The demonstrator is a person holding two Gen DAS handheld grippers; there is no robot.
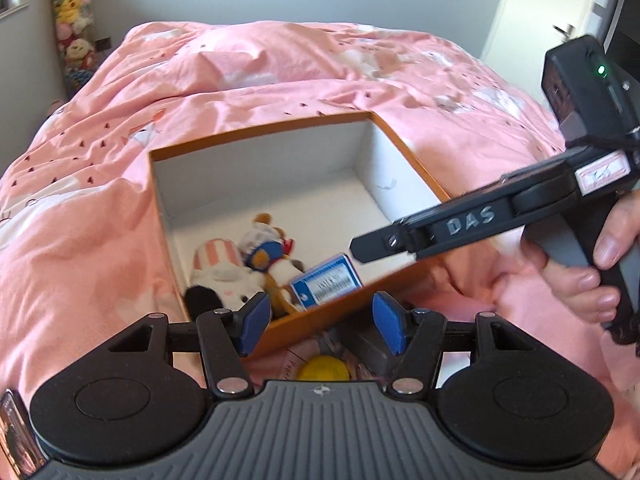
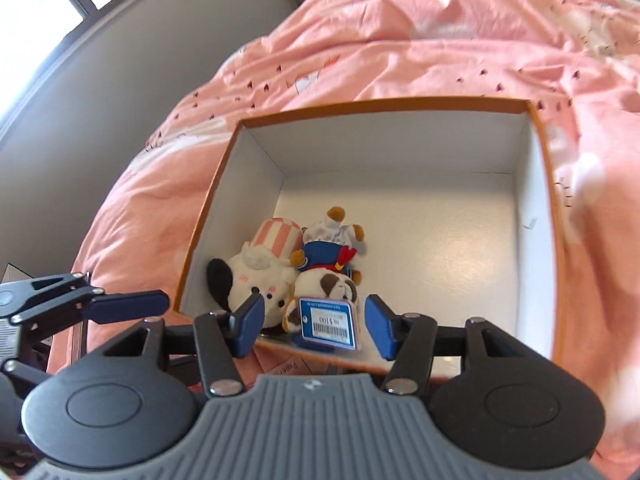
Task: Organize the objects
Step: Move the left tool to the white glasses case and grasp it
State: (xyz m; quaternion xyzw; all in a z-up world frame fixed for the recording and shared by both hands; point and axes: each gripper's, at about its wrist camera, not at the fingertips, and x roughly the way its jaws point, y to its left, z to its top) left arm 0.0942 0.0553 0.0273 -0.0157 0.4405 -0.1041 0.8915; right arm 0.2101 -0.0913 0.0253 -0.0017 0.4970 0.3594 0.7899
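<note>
An orange box with a white inside lies open on the pink bed. In its near left corner lie a white plush with a pink striped hat, a bulldog plush in a blue sailor suit and a small blue barcode card. My left gripper is open and empty, just before the box's near wall. My right gripper is open and empty above the box's near edge, over the card; its arm shows in the left wrist view.
The pink duvet covers the bed around the box. A yellow round object and papers lie under the left gripper. A stack of plush toys stands by the far wall. A door is at the right.
</note>
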